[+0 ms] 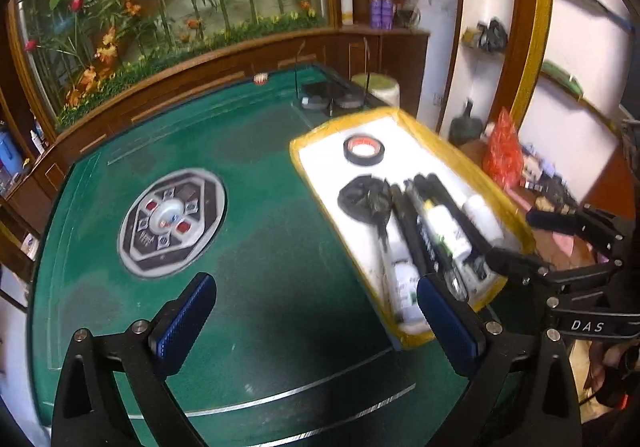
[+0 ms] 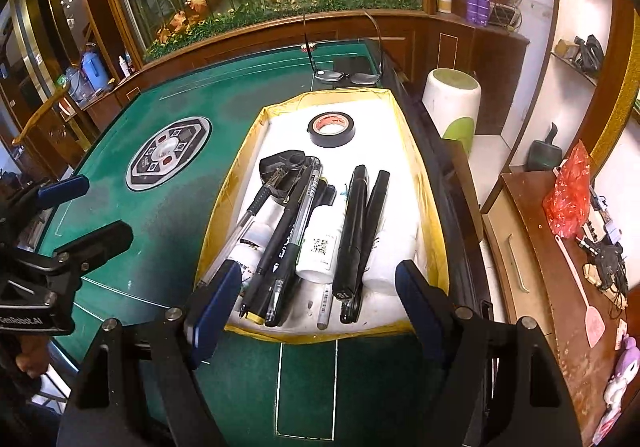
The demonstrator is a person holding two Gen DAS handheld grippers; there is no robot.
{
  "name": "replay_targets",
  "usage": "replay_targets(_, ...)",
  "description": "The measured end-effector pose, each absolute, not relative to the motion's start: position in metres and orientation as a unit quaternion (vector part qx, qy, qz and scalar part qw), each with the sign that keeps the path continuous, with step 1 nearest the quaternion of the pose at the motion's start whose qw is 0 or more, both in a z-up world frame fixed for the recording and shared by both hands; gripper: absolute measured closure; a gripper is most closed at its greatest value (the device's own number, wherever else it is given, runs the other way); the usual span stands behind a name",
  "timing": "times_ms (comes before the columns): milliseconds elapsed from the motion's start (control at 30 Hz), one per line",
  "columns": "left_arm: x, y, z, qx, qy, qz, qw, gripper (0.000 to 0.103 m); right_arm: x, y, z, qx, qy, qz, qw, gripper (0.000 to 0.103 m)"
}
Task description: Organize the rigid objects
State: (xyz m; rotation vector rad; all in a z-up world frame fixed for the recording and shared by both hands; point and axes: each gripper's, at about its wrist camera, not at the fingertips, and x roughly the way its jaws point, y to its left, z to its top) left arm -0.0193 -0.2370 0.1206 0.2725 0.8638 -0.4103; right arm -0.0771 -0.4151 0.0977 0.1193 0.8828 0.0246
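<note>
A: Where is the tray lying?
B: In the frame's middle, just beyond the right gripper, which is spreading wide, empty.
A: And the left gripper?
B: Also gaping, tray to its right.

– Logging surfaces. My left gripper: matt black frame, blue finger pads finely textured, like rubber. The right gripper looks the same.

– And the table?

– Green felt-like cloth, worn and patchy, with thin bright inlaid lines; wood trim, glossy varnish. Its centre panel reads as grey plastic.

– The tray?

– Yellow crinkled glossy film at the rim, white matt floor. The tape roll is glossy black. The pens are matt black plastic; the white bottle smooth plastic, paper label.
</note>
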Motion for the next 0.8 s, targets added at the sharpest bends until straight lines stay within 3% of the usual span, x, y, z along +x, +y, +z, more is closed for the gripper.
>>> replay_targets(133,-0.022,-0.239,0.123,0.173,0.41,-0.167,0.88,0.003,-0.08,-0.414,0.098,0.059,0.426,0.01,0.903,0.025)
replay_targets(800,-0.03,-0.245,0.123,0.198,0.401,-0.152,0.881,0.003,-0.092,-0.419,0.104,0.068,0.416,0.002,0.907,0.025)
